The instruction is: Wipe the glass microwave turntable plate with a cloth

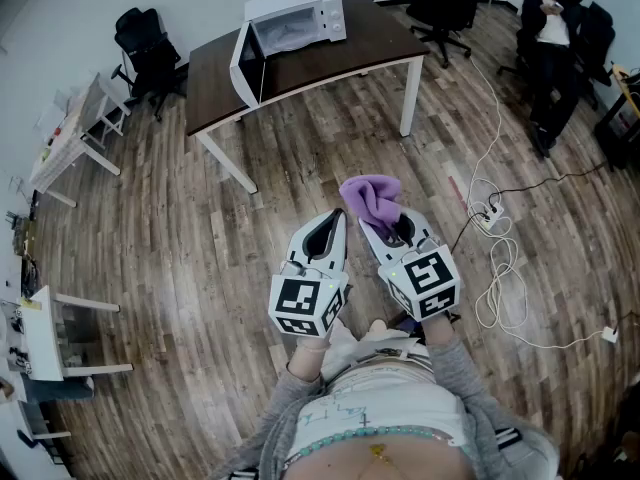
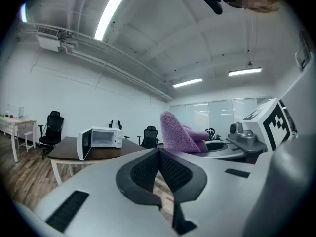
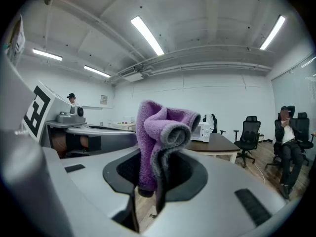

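My right gripper [image 1: 385, 220] is shut on a purple cloth [image 1: 371, 198], which bunches up above its jaws [image 3: 163, 142]. Beside it on the left, my left gripper [image 1: 335, 223] is shut with nothing between its pads [image 2: 158, 158]. Both are held in front of the person's body, far from the table. A white microwave [image 1: 290, 30] stands on the dark brown table [image 1: 330, 58] across the room with its door [image 1: 241, 68] swung open; it also shows in the left gripper view as the microwave [image 2: 101, 140]. The glass turntable plate is not visible.
Black office chairs [image 1: 150, 53] stand around the table and along the far wall. A seated person [image 1: 550, 48] is at the back right. White cables and a power strip [image 1: 490, 218] lie on the wood floor to the right. White side tables [image 1: 70, 138] stand at the left.
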`<state>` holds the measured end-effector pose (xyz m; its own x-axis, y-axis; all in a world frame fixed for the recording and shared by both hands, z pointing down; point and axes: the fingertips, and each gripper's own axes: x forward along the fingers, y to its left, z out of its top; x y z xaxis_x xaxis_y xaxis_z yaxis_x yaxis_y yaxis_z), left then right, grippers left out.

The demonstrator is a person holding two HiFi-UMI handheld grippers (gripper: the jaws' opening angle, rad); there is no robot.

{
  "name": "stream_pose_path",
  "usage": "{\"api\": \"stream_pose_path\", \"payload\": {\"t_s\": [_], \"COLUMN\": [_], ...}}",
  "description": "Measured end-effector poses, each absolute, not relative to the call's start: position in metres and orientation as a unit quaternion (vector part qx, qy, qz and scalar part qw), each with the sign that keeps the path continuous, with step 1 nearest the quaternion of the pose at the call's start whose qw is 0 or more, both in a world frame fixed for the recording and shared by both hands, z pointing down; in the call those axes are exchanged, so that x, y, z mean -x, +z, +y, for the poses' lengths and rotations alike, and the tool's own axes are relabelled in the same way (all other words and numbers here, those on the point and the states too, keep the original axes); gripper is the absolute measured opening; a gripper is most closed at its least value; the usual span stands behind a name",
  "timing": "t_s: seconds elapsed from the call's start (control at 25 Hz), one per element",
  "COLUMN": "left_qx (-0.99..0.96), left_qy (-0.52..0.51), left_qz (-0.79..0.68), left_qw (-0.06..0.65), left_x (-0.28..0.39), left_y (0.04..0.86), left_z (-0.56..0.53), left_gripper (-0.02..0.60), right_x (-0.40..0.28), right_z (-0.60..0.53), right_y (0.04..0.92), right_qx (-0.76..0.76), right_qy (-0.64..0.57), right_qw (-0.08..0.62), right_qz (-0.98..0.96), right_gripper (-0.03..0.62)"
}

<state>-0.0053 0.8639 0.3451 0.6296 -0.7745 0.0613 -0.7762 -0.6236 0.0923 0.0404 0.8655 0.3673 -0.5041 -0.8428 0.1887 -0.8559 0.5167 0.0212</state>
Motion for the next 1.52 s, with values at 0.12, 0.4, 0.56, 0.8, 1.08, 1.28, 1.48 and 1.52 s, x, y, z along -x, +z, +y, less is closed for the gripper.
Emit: {"api": "stream_pose_path", "payload": {"t_s": [0.12, 0.4, 0.56, 0.8, 1.08, 1.28, 1.48, 1.52], "left_qx": [-0.903, -0.901, -0.901, -0.908, -0.922, -0.924, -0.930, -0.931], "left_qy": [0.008, 0.016, 0.017, 0.017, 0.007, -0.002, -0.003, 0.000], "left_qz": [-0.427, -0.428, -0.426, -0.410, -0.379, -0.372, -0.357, -0.355], "left_qw": [0.057, 0.065, 0.076, 0.081, 0.084, 0.082, 0.087, 0.087], "left_x": [-0.001, -0.003, 0.004, 0.005, 0.007, 0.017, 0.033, 0.037], "left_y": [0.346, 0.355, 0.362, 0.370, 0.367, 0.365, 0.363, 0.364], "left_z": [0.867, 0.877, 0.867, 0.829, 0.761, 0.713, 0.675, 0.668], "left_gripper": [0.008, 0.008, 0.008, 0.008, 0.008, 0.008, 0.008, 0.008], "right_x": [-0.046, -0.053, -0.045, -0.040, -0.032, -0.019, -0.002, 0.001], "right_z": [0.867, 0.875, 0.869, 0.838, 0.770, 0.722, 0.684, 0.678], "right_y": [0.368, 0.373, 0.378, 0.384, 0.382, 0.385, 0.384, 0.386], "right_qx": [-0.488, -0.479, -0.472, -0.480, -0.493, -0.488, -0.490, -0.490], "right_qy": [0.039, 0.054, 0.060, 0.063, 0.058, 0.058, 0.060, 0.061], "right_qw": [0.086, 0.075, 0.081, 0.084, 0.090, 0.094, 0.088, 0.090], "right_qz": [-0.867, -0.873, -0.876, -0.871, -0.863, -0.866, -0.865, -0.865], "right_gripper": [0.112, 0.112, 0.112, 0.112, 0.112, 0.112, 0.112, 0.112]}}
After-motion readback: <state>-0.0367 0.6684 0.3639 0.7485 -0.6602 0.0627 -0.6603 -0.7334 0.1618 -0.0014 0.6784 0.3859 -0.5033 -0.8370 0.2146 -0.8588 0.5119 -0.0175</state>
